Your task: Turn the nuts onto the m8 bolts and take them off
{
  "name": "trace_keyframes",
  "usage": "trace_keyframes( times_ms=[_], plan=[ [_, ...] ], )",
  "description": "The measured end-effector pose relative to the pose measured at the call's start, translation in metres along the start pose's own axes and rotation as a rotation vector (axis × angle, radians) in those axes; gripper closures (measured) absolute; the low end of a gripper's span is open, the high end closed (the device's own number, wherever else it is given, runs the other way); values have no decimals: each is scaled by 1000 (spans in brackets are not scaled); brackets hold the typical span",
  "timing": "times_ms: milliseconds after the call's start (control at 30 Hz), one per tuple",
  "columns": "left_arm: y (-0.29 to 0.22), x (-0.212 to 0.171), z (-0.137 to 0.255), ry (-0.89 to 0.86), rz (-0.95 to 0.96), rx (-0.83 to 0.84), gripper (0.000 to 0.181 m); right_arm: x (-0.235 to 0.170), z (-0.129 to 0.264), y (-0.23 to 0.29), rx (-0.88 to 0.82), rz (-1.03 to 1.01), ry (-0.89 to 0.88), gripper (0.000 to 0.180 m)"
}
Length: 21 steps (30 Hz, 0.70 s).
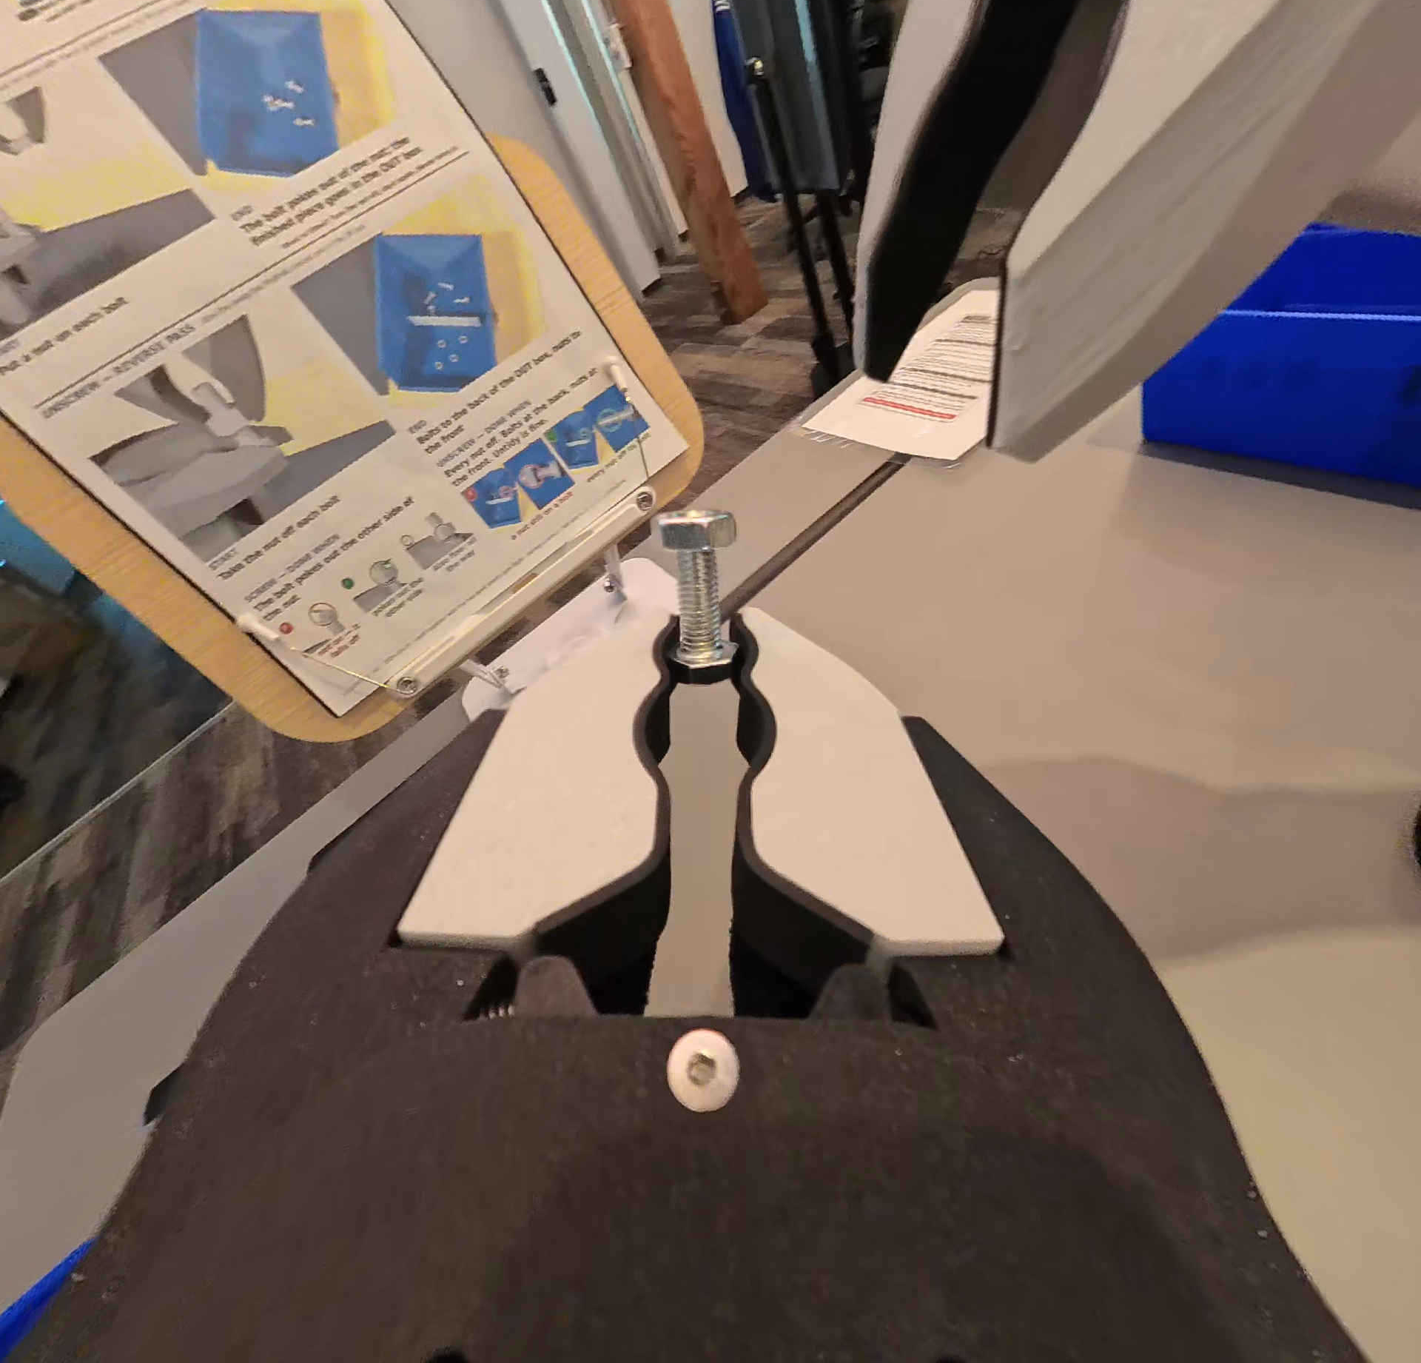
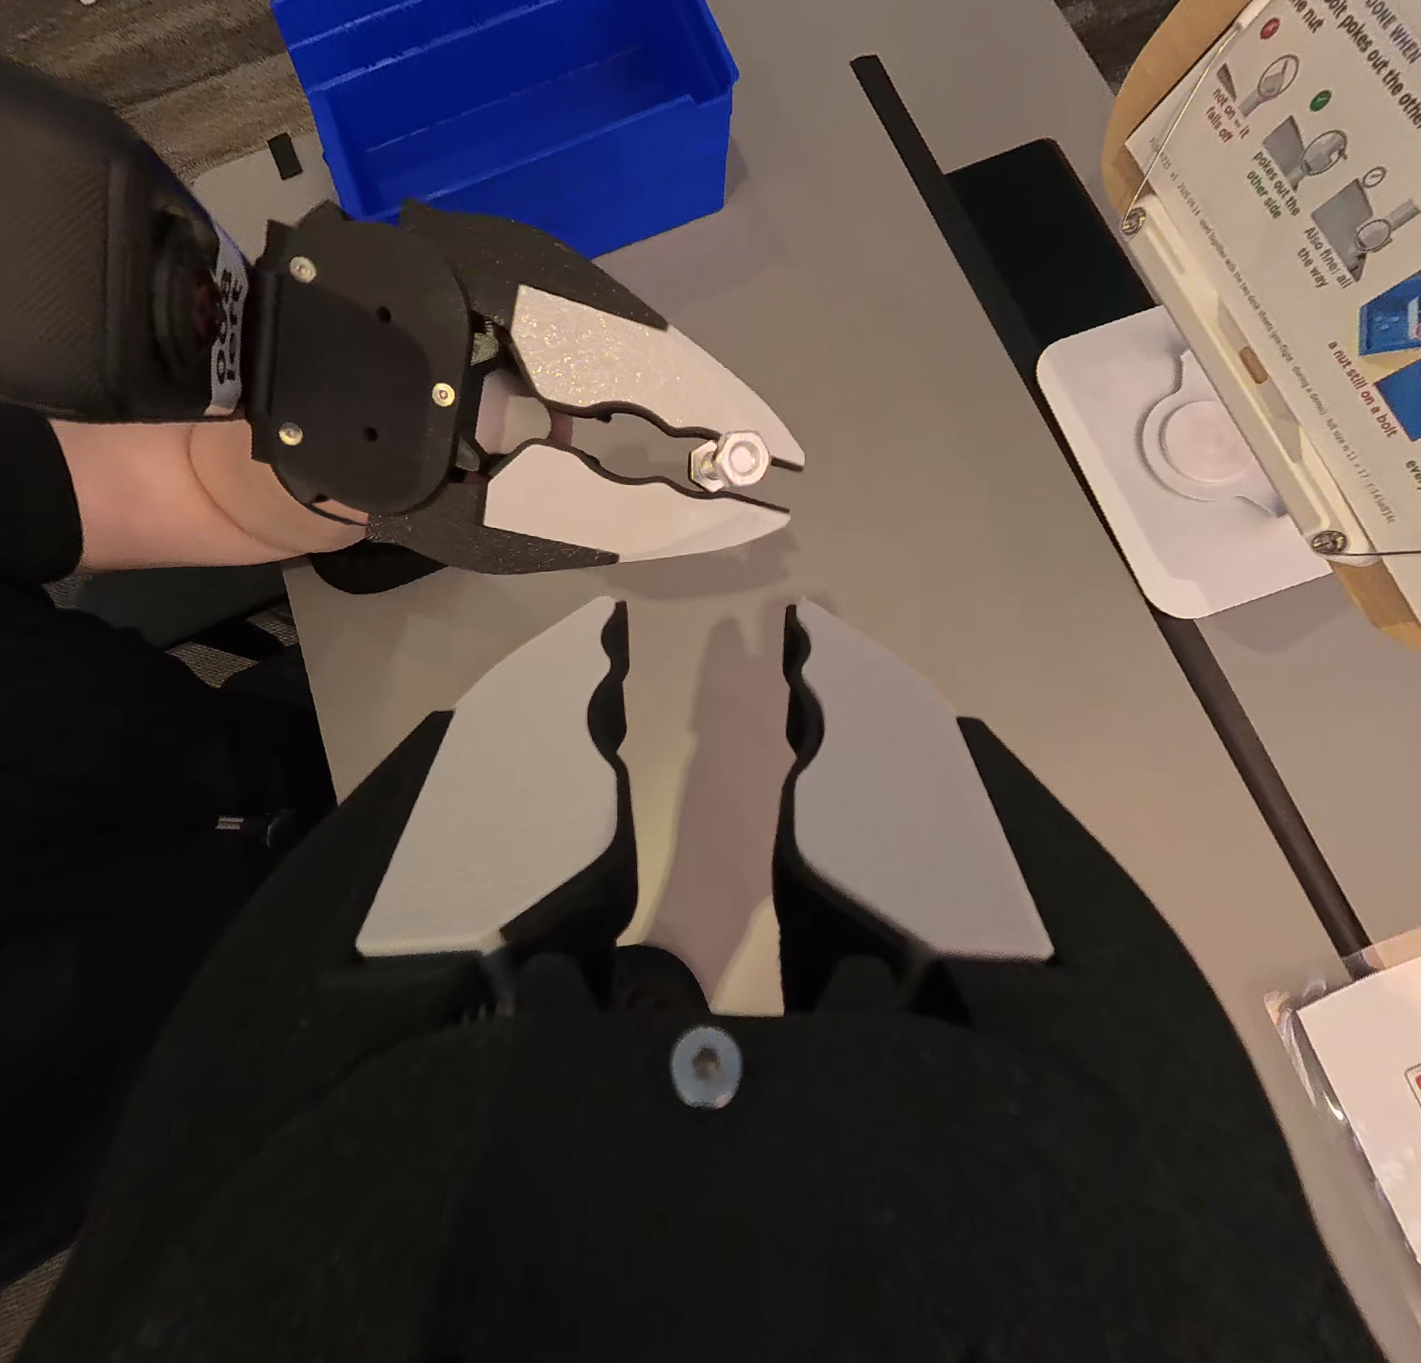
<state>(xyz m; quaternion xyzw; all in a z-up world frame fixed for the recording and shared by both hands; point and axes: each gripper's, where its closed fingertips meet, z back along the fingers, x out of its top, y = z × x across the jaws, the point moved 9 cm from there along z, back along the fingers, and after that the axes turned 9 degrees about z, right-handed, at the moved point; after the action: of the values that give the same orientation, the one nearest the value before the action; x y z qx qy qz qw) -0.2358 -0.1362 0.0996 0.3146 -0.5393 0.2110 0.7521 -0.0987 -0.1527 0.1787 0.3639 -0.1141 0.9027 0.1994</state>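
My left gripper (image 1: 701,634) is shut on a silver hex nut (image 1: 700,653) near the fingertips. A silver bolt (image 1: 696,572) stands upright in the nut, head up. The same nut and bolt (image 2: 730,461) show from above in the right wrist view, held in the left gripper (image 2: 777,472) over the grey table (image 2: 884,418). My right gripper (image 2: 703,607) is open and empty, hovering above and pointing down just short of the bolt. It shows large and blurred at the top right of the left wrist view, a finger (image 1: 1138,195) above the bolt.
A blue bin (image 2: 507,88) stands on the table's far side, also in the left wrist view (image 1: 1299,372). An instruction sheet on a wooden board (image 1: 307,311) with a white base (image 2: 1199,464) stands beside the table. A paper label (image 1: 923,388) lies near the edge. A hand (image 2: 192,503) holds the left gripper. Across from one pair of fingers to the other is roughly 7 cm.
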Motion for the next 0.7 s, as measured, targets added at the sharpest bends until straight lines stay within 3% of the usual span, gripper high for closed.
trace_keyframes(
  times_ms=[300,500,567,700],
  plan=[
    [2,4,4,-34,-51,153,169,2,-2,-2,0,6,12,141],
    [5,6,7,-37,-37,114,169,6,0,-2,-4,12,24,141],
    [4,6,8,-38,-41,51,169,8,4,-3,-7,19,44,141],
    [2,8,11,-66,37,-246,169,15,17,-8,-14,-6,78,141]
  ],
)
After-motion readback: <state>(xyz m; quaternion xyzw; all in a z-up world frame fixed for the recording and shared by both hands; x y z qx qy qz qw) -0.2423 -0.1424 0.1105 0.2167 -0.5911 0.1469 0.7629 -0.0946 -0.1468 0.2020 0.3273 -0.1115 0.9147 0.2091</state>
